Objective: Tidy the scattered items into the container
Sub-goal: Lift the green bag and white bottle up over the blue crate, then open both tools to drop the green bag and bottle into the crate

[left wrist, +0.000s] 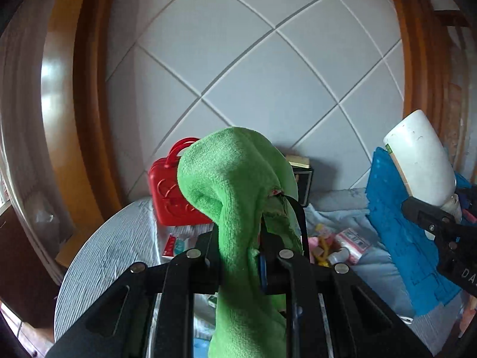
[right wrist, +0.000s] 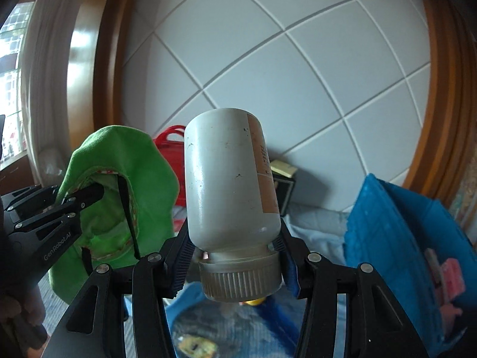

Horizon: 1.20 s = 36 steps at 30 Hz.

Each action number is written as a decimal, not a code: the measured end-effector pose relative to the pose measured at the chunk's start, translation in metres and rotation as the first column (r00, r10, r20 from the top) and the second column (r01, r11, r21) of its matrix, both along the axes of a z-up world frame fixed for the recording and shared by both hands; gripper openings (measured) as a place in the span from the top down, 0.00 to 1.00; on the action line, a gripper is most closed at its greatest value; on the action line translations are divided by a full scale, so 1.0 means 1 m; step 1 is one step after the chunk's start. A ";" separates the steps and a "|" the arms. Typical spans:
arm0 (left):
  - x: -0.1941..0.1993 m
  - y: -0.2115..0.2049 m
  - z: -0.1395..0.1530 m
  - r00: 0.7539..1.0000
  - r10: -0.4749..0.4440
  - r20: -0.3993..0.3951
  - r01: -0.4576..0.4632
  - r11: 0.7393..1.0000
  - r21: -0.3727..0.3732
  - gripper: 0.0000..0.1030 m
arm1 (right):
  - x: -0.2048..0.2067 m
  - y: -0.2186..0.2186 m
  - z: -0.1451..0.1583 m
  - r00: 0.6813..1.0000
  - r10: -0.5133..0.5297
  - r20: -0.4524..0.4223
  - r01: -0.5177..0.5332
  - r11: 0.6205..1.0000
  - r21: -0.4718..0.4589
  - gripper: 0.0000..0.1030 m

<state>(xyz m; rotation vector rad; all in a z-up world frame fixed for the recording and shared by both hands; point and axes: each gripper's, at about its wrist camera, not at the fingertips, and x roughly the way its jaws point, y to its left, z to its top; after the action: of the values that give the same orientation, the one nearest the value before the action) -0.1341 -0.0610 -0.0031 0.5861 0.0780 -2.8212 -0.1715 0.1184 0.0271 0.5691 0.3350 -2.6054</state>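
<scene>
Right up close, our left claw (left wrist: 240, 256) is clamped on the green cloth (left wrist: 235, 179), and our right claw (right wrist: 235, 256) pinches the white bottle (right wrist: 226, 179) at its neck, both held aloft. The blue bin (right wrist: 396, 223) on the right already shows a few things inside; small items (left wrist: 342, 244) lie loose on the surface (left wrist: 98, 256), so we're midway.

White tiled wall (left wrist: 268, 68); wooden door frame (left wrist: 89, 89); striped tablecloth (left wrist: 98, 256); window (right wrist: 9, 59).

Bright green cloth (left wrist: 235, 179), white bottle (right wrist: 226, 179) with peach label, blue container (left wrist: 396, 238), red case (left wrist: 170, 197), pale-striped tablecloth (left wrist: 104, 253)
</scene>
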 end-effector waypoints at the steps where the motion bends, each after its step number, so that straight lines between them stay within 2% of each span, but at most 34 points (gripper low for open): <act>1: -0.001 0.015 0.004 1.000 -0.014 -0.010 0.014 1.000 -0.004 0.83 | -0.002 0.016 0.003 1.000 -0.021 -0.006 0.021 1.000 -0.002 0.51; 4: -0.009 0.065 0.017 0.997 -0.060 -0.037 0.060 0.998 -0.010 0.83 | 0.000 0.075 0.016 0.995 -0.088 -0.040 0.088 0.996 0.000 0.51; 11: -0.030 0.215 0.051 0.985 -0.128 -0.114 0.126 0.992 -0.025 0.83 | -0.008 0.235 0.034 0.976 -0.205 -0.078 0.207 0.978 0.005 0.51; 17: -0.057 0.343 0.099 0.961 -0.213 -0.179 0.213 0.977 -0.019 0.83 | -0.030 0.348 0.034 0.952 -0.299 -0.063 0.300 0.954 0.016 0.51; 20: -0.069 0.397 0.110 0.944 -0.275 -0.183 0.277 0.961 -0.019 0.83 | -0.043 0.384 0.027 0.941 -0.336 -0.033 0.337 0.941 0.012 0.51; 22: -0.084 0.435 0.106 0.930 -0.339 -0.143 0.341 0.940 -0.011 0.83 | -0.050 0.403 0.019 0.933 -0.359 -0.010 0.359 0.933 0.008 0.51; 25: -0.115 0.475 0.074 0.915 -0.403 -0.010 0.403 0.915 0.011 0.83 | -0.064 0.429 0.006 0.918 -0.397 0.028 0.397 0.918 -0.001 0.51; 28: -0.157 0.505 0.029 0.879 -0.439 0.189 0.433 0.898 0.071 0.83 | -0.069 0.449 -0.003 0.905 -0.422 0.058 0.422 0.907 0.009 0.51; 29: -0.171 0.515 0.015 0.859 -0.445 0.253 0.439 0.895 0.082 0.83 | -0.071 0.451 -0.006 0.902 -0.427 0.065 0.427 0.904 0.016 0.51; 32: -0.186 0.529 -0.013 0.813 -0.448 0.372 0.441 0.891 0.109 0.80 | -0.085 0.453 -0.015 0.898 -0.431 0.083 0.431 0.902 0.020 0.51; 33: -0.189 0.534 -0.019 0.808 -0.439 0.393 0.437 0.894 0.101 0.73 | -0.089 0.455 -0.017 0.900 -0.426 0.093 0.426 0.904 0.019 0.51; 36: -0.189 0.532 -0.024 0.810 -0.405 0.423 0.410 0.908 0.085 0.38 | -0.103 0.459 -0.028 0.910 -0.392 0.132 0.392 0.920 0.033 0.51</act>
<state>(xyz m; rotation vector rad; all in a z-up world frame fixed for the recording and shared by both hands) -0.3229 0.4715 -0.0269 1.3619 -0.1698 -2.9988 -0.2749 0.5773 -0.0009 0.8923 0.1989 -2.9259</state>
